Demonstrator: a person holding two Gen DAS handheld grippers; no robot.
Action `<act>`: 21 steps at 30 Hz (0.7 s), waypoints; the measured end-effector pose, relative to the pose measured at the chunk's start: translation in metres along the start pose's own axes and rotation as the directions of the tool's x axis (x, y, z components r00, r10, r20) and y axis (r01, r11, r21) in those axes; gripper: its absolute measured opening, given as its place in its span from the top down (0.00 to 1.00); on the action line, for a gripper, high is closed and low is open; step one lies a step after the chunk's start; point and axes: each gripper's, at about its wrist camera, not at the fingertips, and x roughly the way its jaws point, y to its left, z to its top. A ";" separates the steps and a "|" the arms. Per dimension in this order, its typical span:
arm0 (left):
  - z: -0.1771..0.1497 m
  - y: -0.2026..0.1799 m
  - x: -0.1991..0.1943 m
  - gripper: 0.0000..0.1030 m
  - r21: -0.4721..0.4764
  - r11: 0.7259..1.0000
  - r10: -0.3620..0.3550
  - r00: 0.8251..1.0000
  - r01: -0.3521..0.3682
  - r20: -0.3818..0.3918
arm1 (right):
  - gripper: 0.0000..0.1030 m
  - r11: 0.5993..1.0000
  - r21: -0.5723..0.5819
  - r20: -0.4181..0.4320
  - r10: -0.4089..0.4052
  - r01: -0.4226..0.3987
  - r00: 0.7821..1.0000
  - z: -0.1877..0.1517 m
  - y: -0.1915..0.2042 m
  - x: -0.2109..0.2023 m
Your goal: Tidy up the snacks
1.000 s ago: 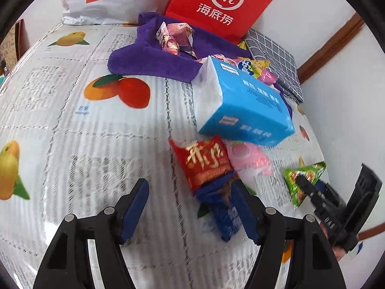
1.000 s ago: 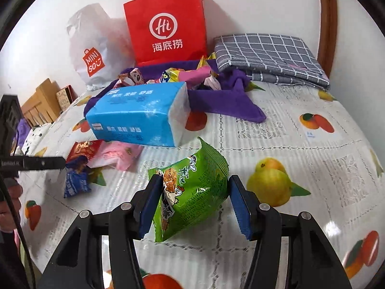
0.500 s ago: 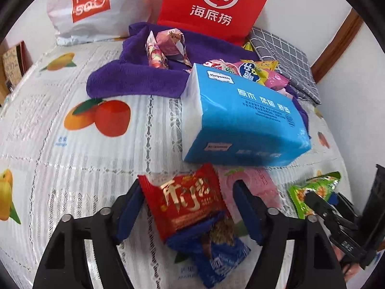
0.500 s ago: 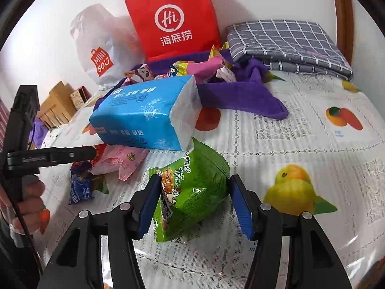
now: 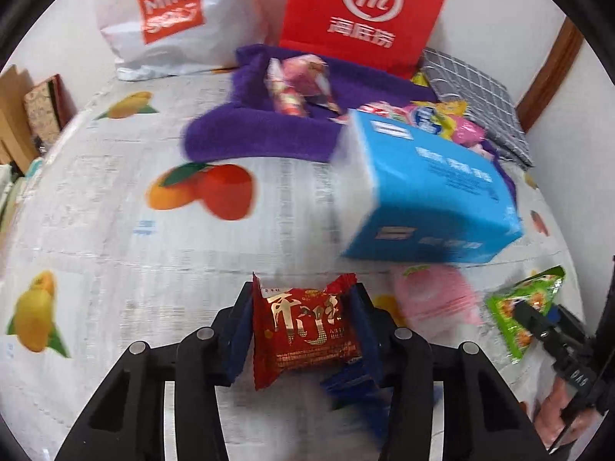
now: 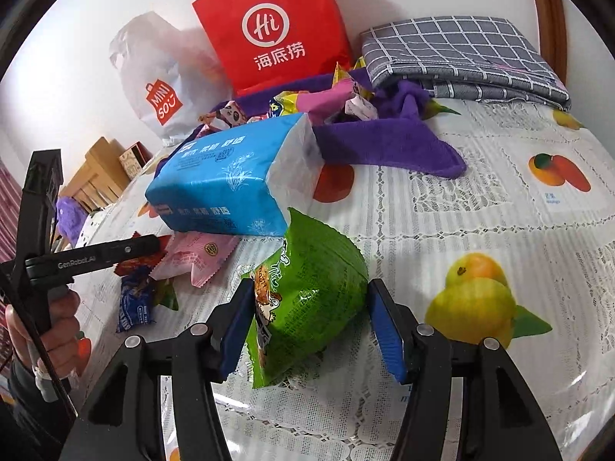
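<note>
The worktop [image 6: 480,207], under a lace-patterned cover printed with fruit, carries everything, and against the wall at its far side stand a red paper bag [image 6: 269,27] and a white plastic bag [image 6: 161,84], probably just parked there out of the way. In front of them a purple towel [image 6: 388,142] lies spread with a heap of assorted snacks [image 6: 319,101] on it, which looks like the gathering spot for the tidy-up; a folded checked cloth [image 6: 453,50] sits beside it. A blue tissue pack [image 6: 234,180] rests nearer, partly over a pink packet [image 6: 196,255], so the pink one's far edge is hidden. The right claw [image 6: 311,322] has its pads set either side of a green snack bag [image 6: 311,292], the left pad touching and the right pad at or just off the bulge, so a firm pinch cannot be confirmed; the bag's base sits on the cover. The left claw [image 5: 301,326] is pinching a red snack packet [image 5: 303,330] across its width, apparently to carry it to the heap. A blue wrapper [image 5: 353,388] lies just under that claw, blurred and partly covered. The left view is smeared with motion, so print on the farther packets is unreadable.
</note>
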 end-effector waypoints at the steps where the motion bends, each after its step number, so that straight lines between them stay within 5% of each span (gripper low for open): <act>1: 0.000 0.005 0.000 0.52 -0.004 1.000 0.012 1.000 -0.012 -0.001 | 0.43 1.000 0.001 0.000 0.001 -0.001 1.000 0.000 0.000 0.000; 5: -0.005 0.008 0.000 0.51 0.013 1.000 -0.010 1.000 0.010 0.013 | 0.43 1.000 -0.001 -0.001 -0.002 0.002 1.000 0.000 0.000 0.000; 11: -0.021 -0.017 0.002 0.45 0.133 0.983 0.110 0.988 -0.124 0.106 | 0.43 1.000 -0.008 -0.004 -0.011 0.011 1.000 0.000 0.001 0.001; 21: -0.021 -0.002 -0.003 0.52 0.080 0.996 0.026 0.993 -0.035 0.115 | 0.43 1.000 -0.017 -0.007 -0.024 0.024 1.000 -0.001 0.003 0.003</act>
